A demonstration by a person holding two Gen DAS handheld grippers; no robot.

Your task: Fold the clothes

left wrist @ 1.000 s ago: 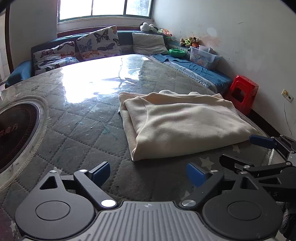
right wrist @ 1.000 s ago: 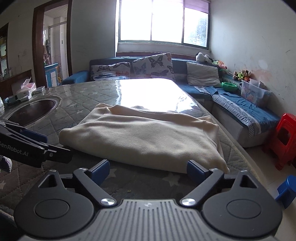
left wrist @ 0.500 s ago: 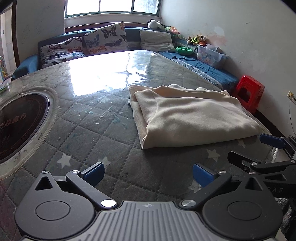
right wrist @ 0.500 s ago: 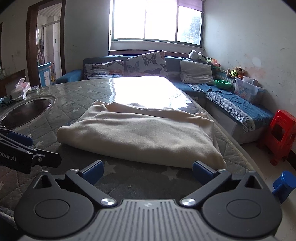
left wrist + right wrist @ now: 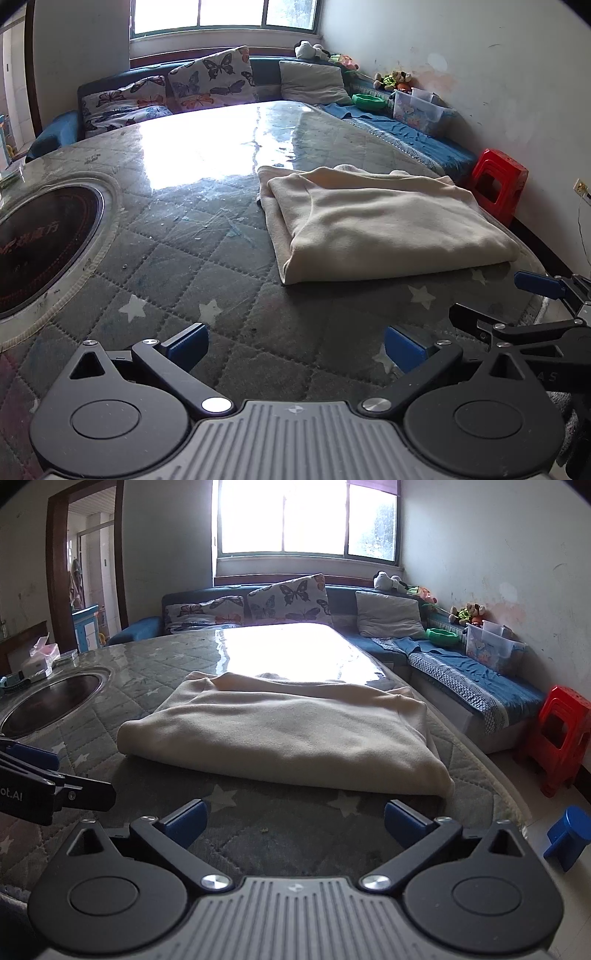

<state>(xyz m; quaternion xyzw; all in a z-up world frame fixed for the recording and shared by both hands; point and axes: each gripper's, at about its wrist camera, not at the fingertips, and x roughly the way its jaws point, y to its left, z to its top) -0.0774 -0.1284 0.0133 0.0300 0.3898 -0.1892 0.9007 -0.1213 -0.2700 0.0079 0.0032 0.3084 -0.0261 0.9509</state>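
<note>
Fingers of my left gripper (image 5: 295, 345) and right gripper (image 5: 293, 818) spread wide, empty — both short of the folded cream garment (image 5: 384, 225) lying flat on the quilted table (image 5: 184, 258).

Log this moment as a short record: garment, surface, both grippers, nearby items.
garment: cream garment, folded into a flat stack, lying on the table
surface: quilted table cover under clear film
left gripper: open, nothing between its fingers, short of the garment
right gripper: open, empty, short of the garment's near edge
nearby: round inset cooktop; red stool beside the table
</note>
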